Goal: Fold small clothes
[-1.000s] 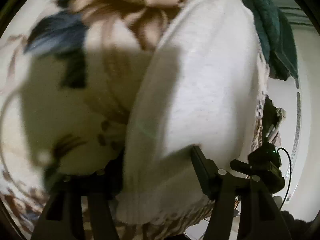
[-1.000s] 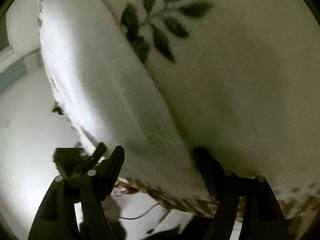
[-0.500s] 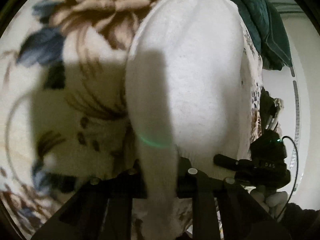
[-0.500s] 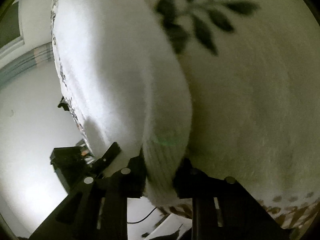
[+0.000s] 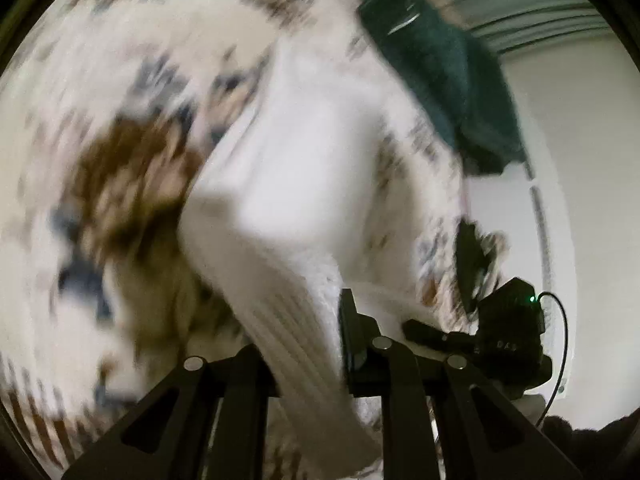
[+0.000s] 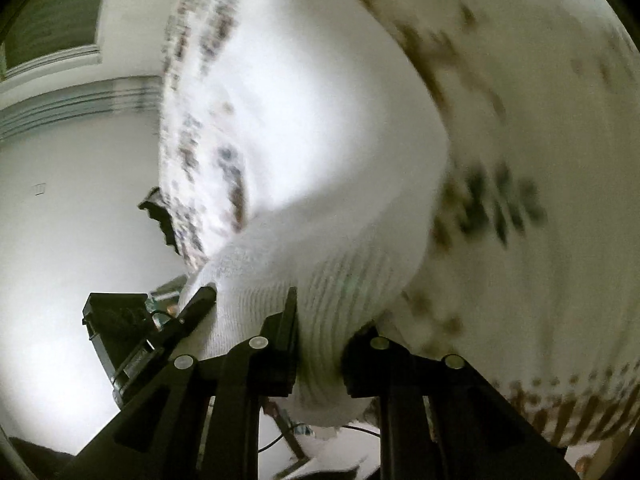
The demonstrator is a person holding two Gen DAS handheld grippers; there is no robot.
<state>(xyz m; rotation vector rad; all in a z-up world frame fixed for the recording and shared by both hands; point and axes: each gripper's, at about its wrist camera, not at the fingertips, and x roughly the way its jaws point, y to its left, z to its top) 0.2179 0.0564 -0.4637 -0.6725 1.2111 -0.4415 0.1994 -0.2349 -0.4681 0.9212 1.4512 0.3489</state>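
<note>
A small white knitted garment (image 5: 304, 184) lies on a floral blanket (image 5: 120, 168). My left gripper (image 5: 308, 344) is shut on its ribbed hem, which bunches between the fingers. My right gripper (image 6: 320, 344) is shut on the ribbed hem at the garment's other side; the garment (image 6: 328, 152) rises off the blanket (image 6: 540, 120) there. Each view shows the other gripper beside it, the right gripper (image 5: 508, 336) in the left wrist view and the left gripper (image 6: 120, 320) in the right wrist view. Both views are motion blurred.
A dark green cloth (image 5: 444, 64) lies at the blanket's far edge. A white wall (image 6: 60, 200) and the blanket's patterned border (image 6: 200, 120) lie to the side. A black cable (image 5: 560, 344) hangs by the other gripper.
Both grippers went from open around the hem to shut on it. Now both lift and swing the hem, and the garment bends up off the blanket.
</note>
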